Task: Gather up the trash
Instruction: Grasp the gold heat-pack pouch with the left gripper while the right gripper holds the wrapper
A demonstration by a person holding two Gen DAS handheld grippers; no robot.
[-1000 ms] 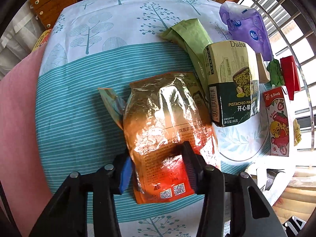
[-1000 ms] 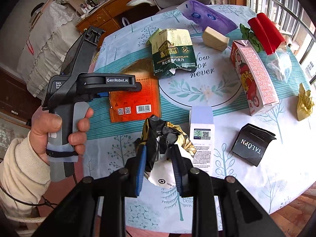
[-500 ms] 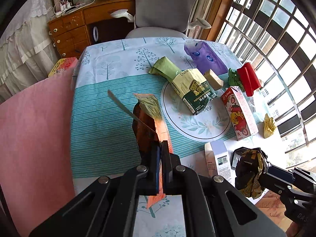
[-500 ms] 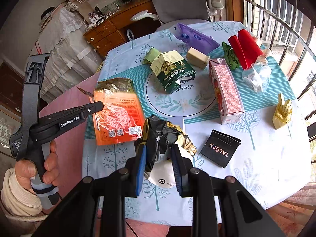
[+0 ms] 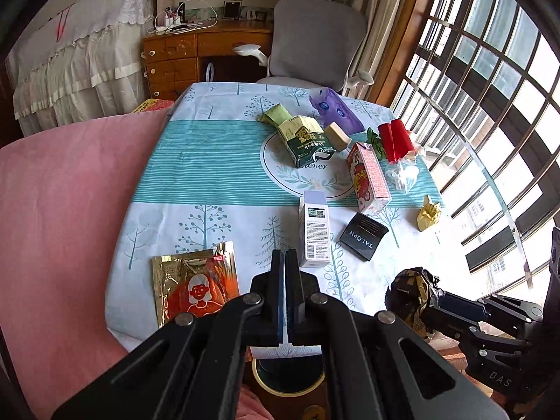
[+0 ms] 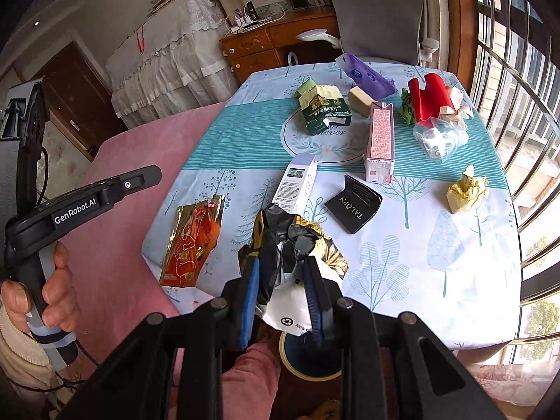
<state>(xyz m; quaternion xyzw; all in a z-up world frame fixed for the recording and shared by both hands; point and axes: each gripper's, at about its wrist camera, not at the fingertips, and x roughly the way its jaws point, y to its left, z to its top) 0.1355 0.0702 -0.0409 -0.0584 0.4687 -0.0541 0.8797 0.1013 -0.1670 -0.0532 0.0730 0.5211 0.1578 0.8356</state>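
Observation:
My left gripper (image 5: 286, 255) is shut, pads together with nothing showing between them, above the table's near edge. The orange and gold snack bag (image 5: 196, 290) lies apart from it at the near left corner, picture side up, also visible as the bag (image 6: 194, 241) in the right wrist view. My right gripper (image 6: 281, 273) is shut on a crumpled black and gold wrapper (image 6: 297, 234) with a white piece under it. Below both sits a round dark container (image 5: 287, 371) with a pale rim, mostly hidden.
Across the tablecloth (image 5: 210, 175) lie a white box (image 5: 314, 234), a black TALOPN card (image 5: 364, 236), a red carton (image 5: 369, 178), a green chocolate box (image 5: 306, 140), a purple pack (image 5: 334, 108), red packets (image 5: 395, 140) and a yellow wad (image 5: 428, 213). A pink cushion (image 5: 63, 192) lies left.
The left gripper closed on the orange bag, lifted it off the table's middle and drew back; the bag now lies free at the near corner. The right gripper drew back with its wrapper.

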